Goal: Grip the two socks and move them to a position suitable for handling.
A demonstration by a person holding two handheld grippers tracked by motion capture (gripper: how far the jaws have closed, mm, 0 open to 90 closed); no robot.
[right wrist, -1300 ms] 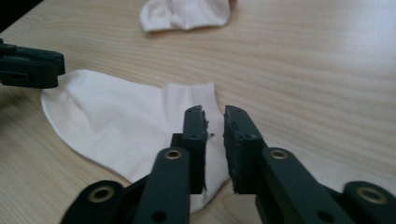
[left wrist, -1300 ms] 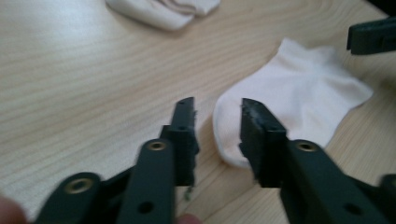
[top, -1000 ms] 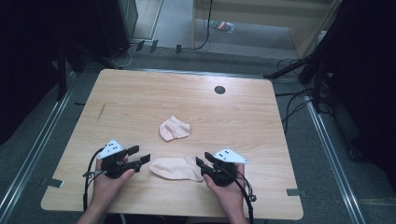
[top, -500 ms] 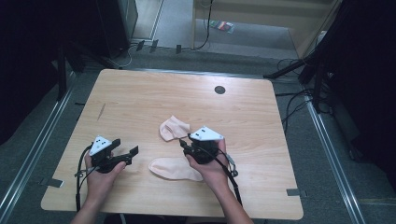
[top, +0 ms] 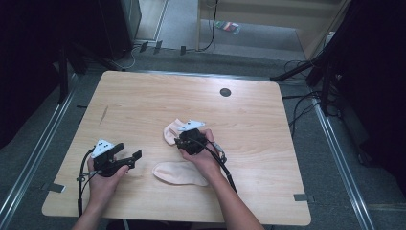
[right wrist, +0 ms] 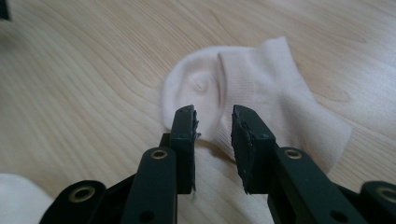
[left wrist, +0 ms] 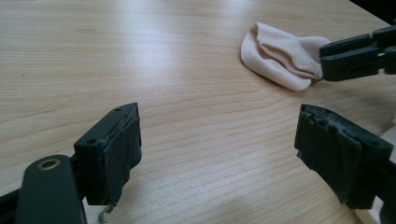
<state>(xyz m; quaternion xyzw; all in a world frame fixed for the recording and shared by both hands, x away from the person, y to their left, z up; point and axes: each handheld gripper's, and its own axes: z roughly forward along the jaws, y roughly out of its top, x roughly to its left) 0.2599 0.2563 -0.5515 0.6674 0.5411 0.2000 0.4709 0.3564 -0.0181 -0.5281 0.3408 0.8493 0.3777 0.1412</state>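
Two pale pink socks lie on the wooden table [top: 143, 100]. A folded sock [top: 170, 130] [left wrist: 280, 56] [right wrist: 261, 88] lies mid-table, and a flat sock [top: 179, 173] [right wrist: 16, 200] lies nearer me. My right gripper [top: 179, 139] [right wrist: 214, 123] hovers at the folded sock's near edge. Its jaws have just been closing and stand a narrow gap apart, with the pads not pressing the cloth. My left gripper [top: 128, 152] [left wrist: 217, 149], left of the flat sock, has just been opening. Its jaws stand wide over bare wood.
A black round grommet [top: 225, 92] sits near the table's far edge and a short dark mark [top: 104, 114] on its left part. Cables trail from both grippers toward the near edge. Metal floor rails [top: 335, 143] run along both sides.
My right hand moved from the flat sock's right end up and left to the folded sock, and its jaws narrowed. The left gripper drew slightly left, away from the flat sock, and opened wider.
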